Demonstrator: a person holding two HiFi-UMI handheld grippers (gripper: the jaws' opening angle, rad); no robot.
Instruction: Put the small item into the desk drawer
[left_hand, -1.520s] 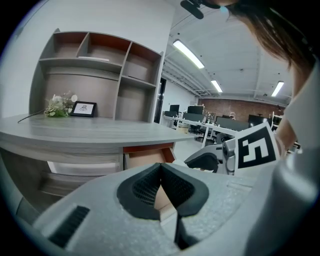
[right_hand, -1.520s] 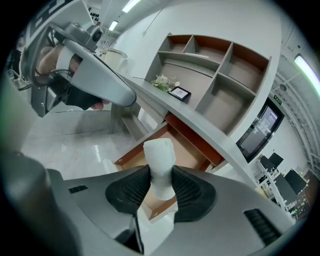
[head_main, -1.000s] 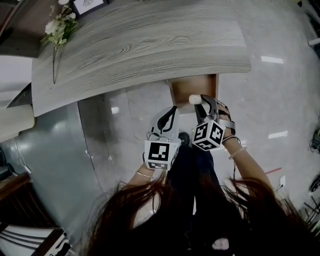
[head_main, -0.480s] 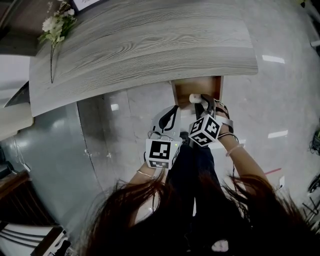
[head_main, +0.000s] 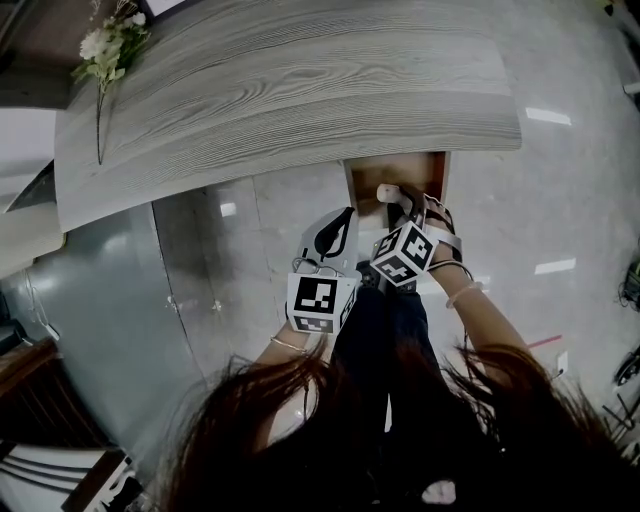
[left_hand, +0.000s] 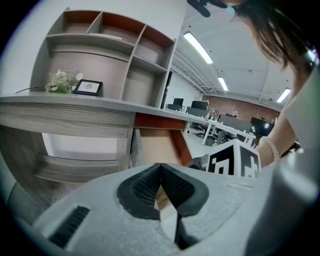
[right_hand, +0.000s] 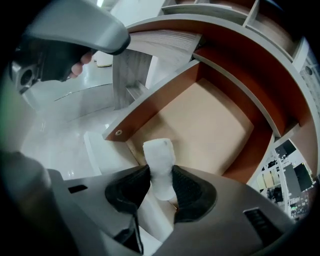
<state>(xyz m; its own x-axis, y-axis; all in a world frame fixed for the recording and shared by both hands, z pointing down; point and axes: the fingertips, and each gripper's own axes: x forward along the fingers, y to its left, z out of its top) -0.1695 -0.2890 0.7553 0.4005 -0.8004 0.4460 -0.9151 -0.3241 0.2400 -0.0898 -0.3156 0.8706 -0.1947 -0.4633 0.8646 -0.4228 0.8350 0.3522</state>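
While the left gripper (left_hand: 160, 169) is closed, the right gripper (right_hand: 161, 182) pinches the small item (right_hand: 159, 152).

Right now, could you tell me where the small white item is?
The white item is clamped in the right gripper, above the open drawer at the head view's centre-right.

Head view steeply down over grey wood-grain desk top (head_main: 280, 90); gripper views close before shared open reddish-brown drawer (head_main: 365, 172).

Light: bright, from long ceiling lamps (left_hand: 200, 47) far overhead.
Glare: white patches on the shiny floor (head_main: 580, 180).
Shadow: the drawer (head_main: 368, 175) is dim at its far end.
Edges: strongly curved, with dark corners.
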